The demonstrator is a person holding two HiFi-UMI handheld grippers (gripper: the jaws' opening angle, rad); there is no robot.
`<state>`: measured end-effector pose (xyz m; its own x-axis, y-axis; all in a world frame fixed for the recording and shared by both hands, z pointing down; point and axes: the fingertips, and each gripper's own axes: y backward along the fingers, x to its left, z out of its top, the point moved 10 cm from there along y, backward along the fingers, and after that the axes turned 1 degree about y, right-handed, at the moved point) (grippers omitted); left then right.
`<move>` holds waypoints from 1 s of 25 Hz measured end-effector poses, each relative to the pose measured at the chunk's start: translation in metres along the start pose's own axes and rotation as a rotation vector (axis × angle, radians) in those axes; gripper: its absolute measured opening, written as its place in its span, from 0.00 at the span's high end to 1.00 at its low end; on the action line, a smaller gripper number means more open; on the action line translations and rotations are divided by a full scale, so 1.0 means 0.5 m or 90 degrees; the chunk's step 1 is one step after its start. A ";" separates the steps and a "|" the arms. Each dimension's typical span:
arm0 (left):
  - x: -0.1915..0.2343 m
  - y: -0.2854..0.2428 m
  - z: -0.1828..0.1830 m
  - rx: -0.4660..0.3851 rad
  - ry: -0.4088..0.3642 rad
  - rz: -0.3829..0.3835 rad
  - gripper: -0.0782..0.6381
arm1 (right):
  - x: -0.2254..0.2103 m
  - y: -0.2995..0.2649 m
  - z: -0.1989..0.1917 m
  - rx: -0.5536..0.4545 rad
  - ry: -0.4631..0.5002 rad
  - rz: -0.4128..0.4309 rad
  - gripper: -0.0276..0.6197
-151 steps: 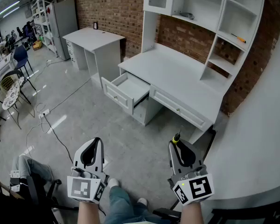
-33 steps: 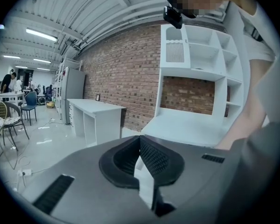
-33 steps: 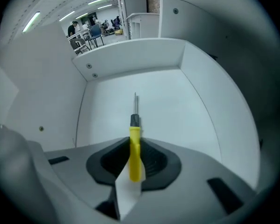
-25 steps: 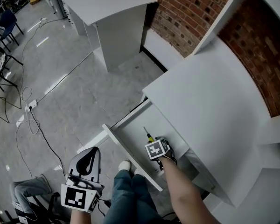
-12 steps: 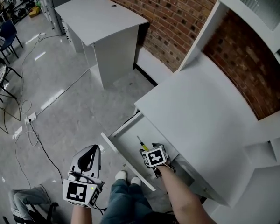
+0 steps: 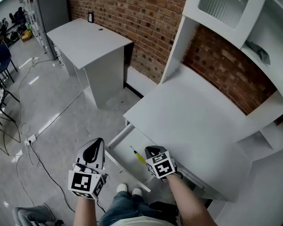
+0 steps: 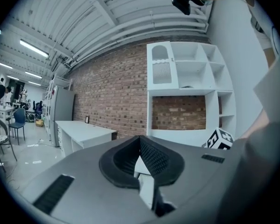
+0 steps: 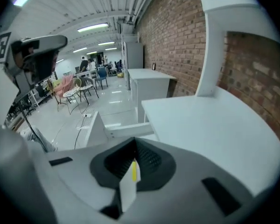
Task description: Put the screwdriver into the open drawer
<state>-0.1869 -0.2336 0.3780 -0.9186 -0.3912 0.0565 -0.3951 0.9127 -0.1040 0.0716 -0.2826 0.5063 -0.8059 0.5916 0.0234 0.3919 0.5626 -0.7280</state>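
The screwdriver (image 6: 137, 155), thin shaft and yellow handle, lies on the floor of the open white drawer (image 6: 124, 169). My right gripper (image 6: 153, 150) hangs just right of it, above the drawer, shut with nothing in its jaws. In the right gripper view the right gripper's (image 8: 133, 142) tips meet over the drawer (image 8: 97, 130), and a yellow sliver shows through the slit between them. My left gripper (image 6: 98, 143) is held left of the drawer front, over the floor, shut and empty. The left gripper (image 7: 140, 139) points level at the brick wall and shelves.
The white desk top (image 6: 188, 121) spreads above the drawer, with a shelf hutch (image 6: 226, 8) on it. A second white desk (image 6: 87, 41) stands at the far left against the brick wall. Cables (image 6: 42, 126) run over the grey floor. My legs are under the grippers.
The right gripper has lifted out of the drawer and away from the screwdriver, which stays on the drawer floor. Both grippers rose, and the head view tilted up towards the shelves.
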 end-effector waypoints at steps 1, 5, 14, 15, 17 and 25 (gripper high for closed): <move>-0.006 -0.007 0.015 -0.010 -0.005 -0.005 0.87 | -0.005 0.028 0.014 -0.028 0.005 -0.005 0.94; -0.029 -0.030 0.063 -0.048 -0.022 -0.020 0.87 | -0.023 0.159 0.074 -0.171 0.028 -0.046 0.94; -0.090 -0.055 0.165 -0.113 -0.040 -0.055 0.87 | -0.024 0.478 0.160 -0.522 0.074 -0.233 0.94; -0.095 -0.055 0.177 -0.128 -0.038 -0.059 0.87 | -0.026 0.504 0.162 -0.548 0.073 -0.250 0.94; -0.107 -0.055 0.199 -0.161 -0.054 -0.072 0.87 | -0.030 0.550 0.162 -0.587 0.075 -0.282 0.94; -0.156 -0.037 0.257 -0.209 -0.147 -0.100 0.87 | -0.035 0.644 0.147 -0.631 0.078 -0.372 0.94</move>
<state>-0.1091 -0.2352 0.2479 -0.8409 -0.5100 -0.1810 -0.5398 0.8146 0.2125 0.1793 -0.1543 0.2212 -0.9518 0.1132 0.2850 0.1934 0.9428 0.2714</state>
